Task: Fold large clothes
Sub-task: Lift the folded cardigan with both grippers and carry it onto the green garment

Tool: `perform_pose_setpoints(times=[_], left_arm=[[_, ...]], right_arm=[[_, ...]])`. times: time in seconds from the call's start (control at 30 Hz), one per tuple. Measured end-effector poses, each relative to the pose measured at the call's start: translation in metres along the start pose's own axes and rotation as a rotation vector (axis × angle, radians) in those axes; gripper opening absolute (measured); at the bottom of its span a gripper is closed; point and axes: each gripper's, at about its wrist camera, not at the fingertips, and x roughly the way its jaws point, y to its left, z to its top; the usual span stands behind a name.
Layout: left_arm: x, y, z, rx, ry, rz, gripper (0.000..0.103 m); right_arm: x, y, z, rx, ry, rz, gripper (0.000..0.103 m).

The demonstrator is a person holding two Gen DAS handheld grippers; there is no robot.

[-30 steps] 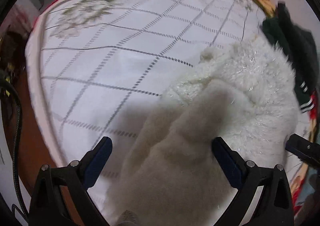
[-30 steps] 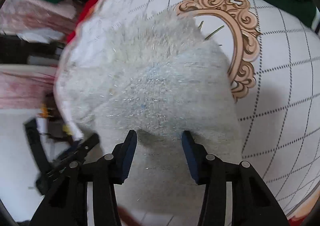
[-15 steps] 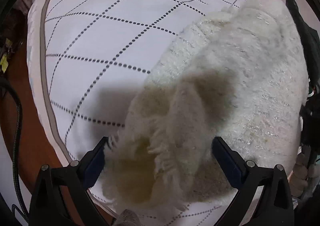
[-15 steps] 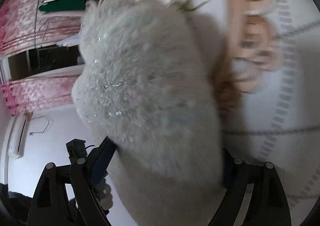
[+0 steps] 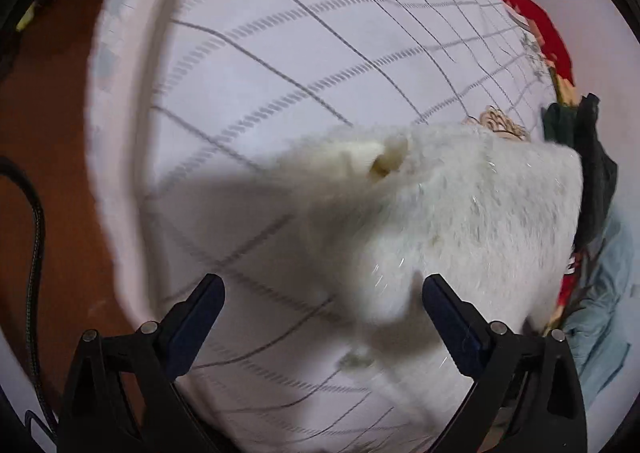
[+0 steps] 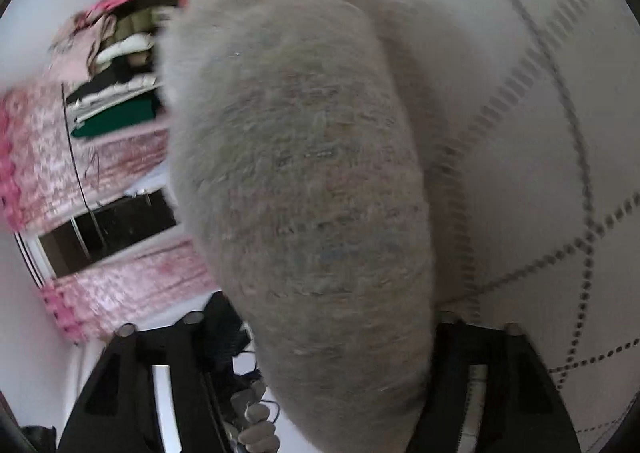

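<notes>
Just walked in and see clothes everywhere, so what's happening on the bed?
A person with a claw in each hand is folding a fluffy white sweater on the checked bedspread. The left claw is open beside it. The right claw has the sweater bulging between its widely spread jaws. Dark clothes lie beyond.

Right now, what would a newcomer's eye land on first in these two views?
The fluffy white sweater, heaped on the checked white bedsheet just beyond the open left gripper. In the right wrist view it hangs close, filling the middle between the right gripper's spread fingers. Dark green clothes lie at the bed's right edge.
</notes>
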Motion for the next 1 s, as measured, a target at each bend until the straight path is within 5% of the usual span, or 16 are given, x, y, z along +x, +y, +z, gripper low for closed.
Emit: perform_pose_setpoints(times=[0.13,0.23,0.33,0.7,1.0], left_arm=[[0.014,-0.032,0.009,0.048,-0.07,0.003,0.094],[0.005,-0.05,0.019,0.106,-0.145,0.002,0.034],[-0.009,-0.064,0.026,0.174,-0.203,0.028,0.014],[-0.03,-0.112,0.096,0.328,-0.15,-0.023,0.009],[-0.086,-0.212,0.172,0.562,-0.102,-0.162,0.009]], right_arm=[[0.023,-0.013,0.001,-0.03,0.017,0.065,0.082],[0.043,0.0,0.006,-0.072,0.013,0.057,0.078],[0.05,0.005,0.0,-0.078,-0.014,0.082,0.062],[0.036,0.081,-0.007,-0.144,-0.138,0.124,0.052],[-0.034,0.208,0.009,-0.187,-0.344,0.163,0.051]])
